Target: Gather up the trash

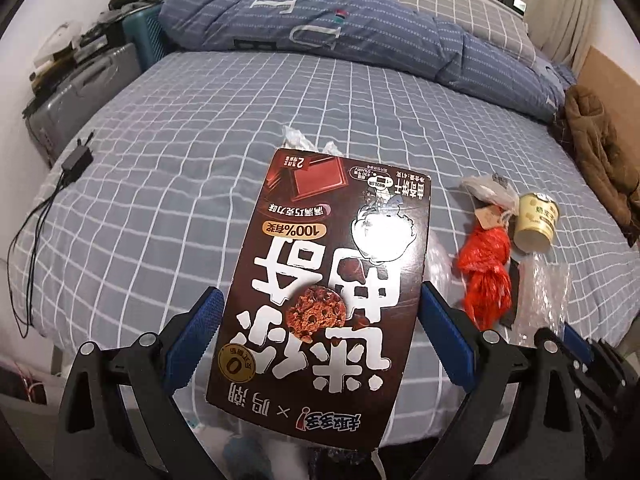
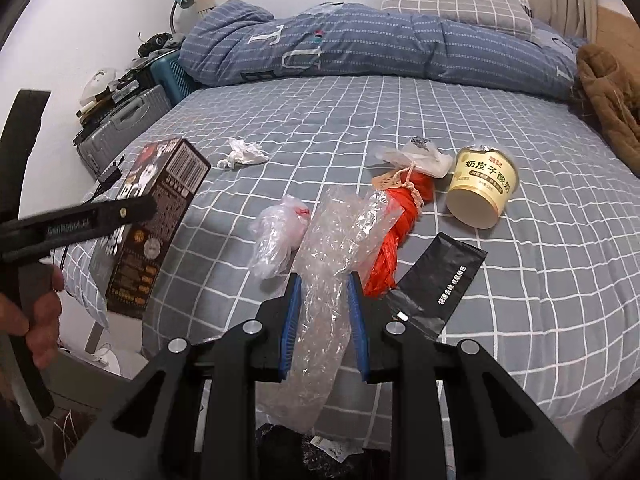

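The left gripper (image 1: 320, 312) had the brown cookie box (image 1: 324, 292) clamped by its long edges between the blue pads, lifted clear above the checked bed (image 1: 180, 152). Moving across, a crumpled white tissue (image 2: 242, 153) sat alone on the sheet, then a small clear bag (image 2: 276, 236) lay just beside the bubble wrap (image 2: 324, 280). The right gripper (image 2: 322, 312) had its jaws narrowed tight on that strip of bubble wrap. Next came the red mesh bag (image 2: 396, 232), touching the wrap, a black sachet (image 2: 444, 272) below it, and furthest right the cream paper cup (image 2: 482, 188), tipped on its side.
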